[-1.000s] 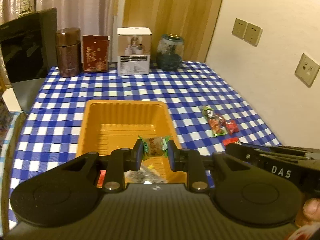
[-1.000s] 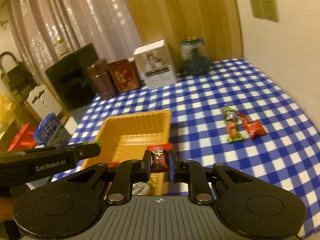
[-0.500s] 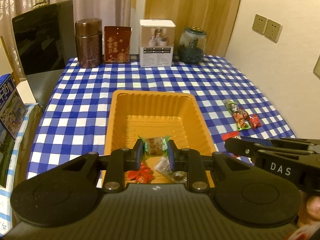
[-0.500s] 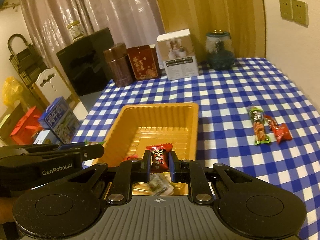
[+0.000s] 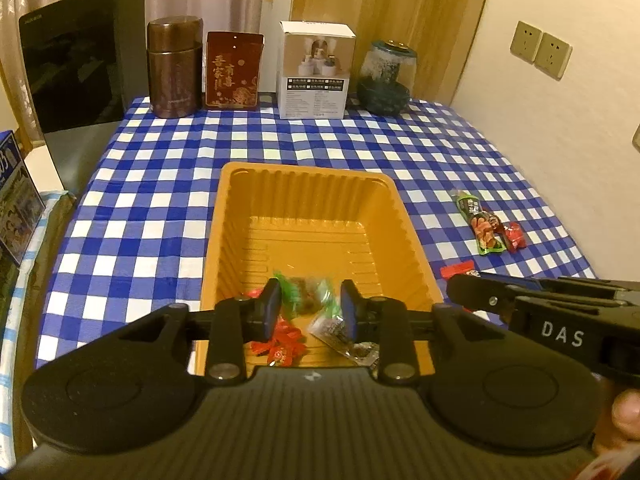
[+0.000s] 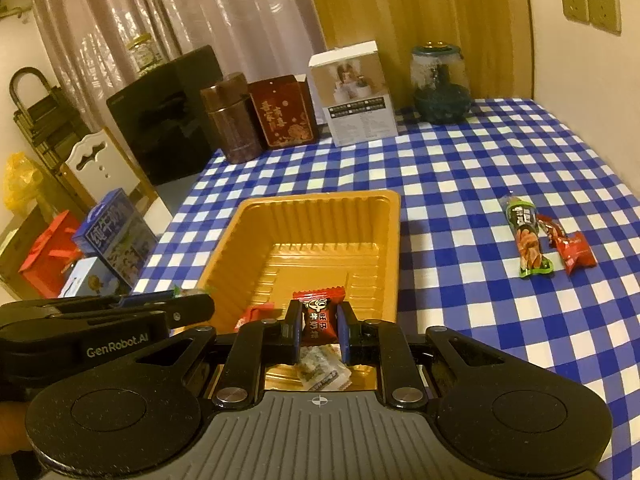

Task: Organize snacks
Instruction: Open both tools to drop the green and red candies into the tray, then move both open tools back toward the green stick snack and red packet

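Note:
An orange plastic tray (image 5: 312, 196) (image 6: 320, 216) sits on the blue checked tablecloth. My left gripper (image 5: 307, 307) is open above the tray's near end, with a green-wrapped candy (image 5: 306, 295) loose between its fingers. A red candy (image 5: 280, 346) and a clear-wrapped snack (image 5: 340, 332) lie in the tray. My right gripper (image 6: 319, 327) is shut on a red-wrapped candy (image 6: 318, 316) above the tray's near edge. A green snack stick (image 6: 526, 240) and a red candy (image 6: 572, 250) lie on the cloth to the right.
A brown canister (image 5: 174, 66), a red box (image 5: 233, 70), a white box (image 5: 316, 68) and a glass jar (image 5: 386, 76) line the table's far edge. A wall stands to the right. Boxes (image 6: 116, 236) and a red bag (image 6: 48, 260) sit left of the table.
My left gripper has opened and let go of the green-wrapped candy over the tray. My right gripper still holds its red candy and has shifted slightly over the tray's near edge.

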Motion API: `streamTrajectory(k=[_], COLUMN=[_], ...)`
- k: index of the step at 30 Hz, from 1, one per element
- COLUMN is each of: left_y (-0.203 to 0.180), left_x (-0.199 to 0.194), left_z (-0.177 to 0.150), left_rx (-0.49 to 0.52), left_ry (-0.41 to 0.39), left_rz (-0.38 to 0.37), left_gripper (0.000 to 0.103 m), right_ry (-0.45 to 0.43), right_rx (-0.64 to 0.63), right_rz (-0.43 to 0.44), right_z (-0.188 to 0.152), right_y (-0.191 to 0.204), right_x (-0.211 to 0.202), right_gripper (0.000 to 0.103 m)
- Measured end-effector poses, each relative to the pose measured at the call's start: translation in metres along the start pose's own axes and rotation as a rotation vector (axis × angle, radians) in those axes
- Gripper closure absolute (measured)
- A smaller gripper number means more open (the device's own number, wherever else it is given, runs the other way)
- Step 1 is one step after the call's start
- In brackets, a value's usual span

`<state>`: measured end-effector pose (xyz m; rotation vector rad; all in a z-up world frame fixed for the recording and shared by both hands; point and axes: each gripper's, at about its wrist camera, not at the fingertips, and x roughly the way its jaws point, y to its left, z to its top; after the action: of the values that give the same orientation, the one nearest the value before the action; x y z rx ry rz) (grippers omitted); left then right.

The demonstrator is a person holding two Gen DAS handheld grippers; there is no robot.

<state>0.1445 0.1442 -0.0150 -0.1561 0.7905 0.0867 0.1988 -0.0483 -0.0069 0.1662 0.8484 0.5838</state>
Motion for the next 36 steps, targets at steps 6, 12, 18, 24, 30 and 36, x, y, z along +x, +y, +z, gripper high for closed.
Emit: streamTrajectory(k=[6,12,18,24,30,36], left_y=[0.004,0.010,0.012,0.014,0.017,0.018], left_x=[0.003,0.003,0.002,0.001,-0.001,-0.003], left_z=[-0.001,-0.005,-0.006,-0.007,-0.007,-0.007], left_rx=[-0.007,-0.022,-0.033,-0.036,-0.036,-0.038], left_ry=[0.004,0.016,0.017,0.022,0.019,0.018], left_rz=[0.031,0.056,0.067,0.071,0.080,0.082], left_gripper=[0.073,0.072,0.072,0.072,0.072,0.070], right_ry=[0.004,0.014,0.015,0.002,-0.023,-0.028], right_rx=[0.011,0.006,0.003,0.008,0.074,0.106], right_rz=[0.002,0.018,0.036,0.062,0.082,0.041], right_z=[0.000,-0.002,-0.001,0.006,0.009,0.009], right_y=[-0.001,0.004,0.008,0.012,0.004,-0.011], right_x=[0.003,0.007,0.010,0.014,0.012,0.003], right_gripper=[0.085,0.085,0.084,0.084,0.054,0.054])
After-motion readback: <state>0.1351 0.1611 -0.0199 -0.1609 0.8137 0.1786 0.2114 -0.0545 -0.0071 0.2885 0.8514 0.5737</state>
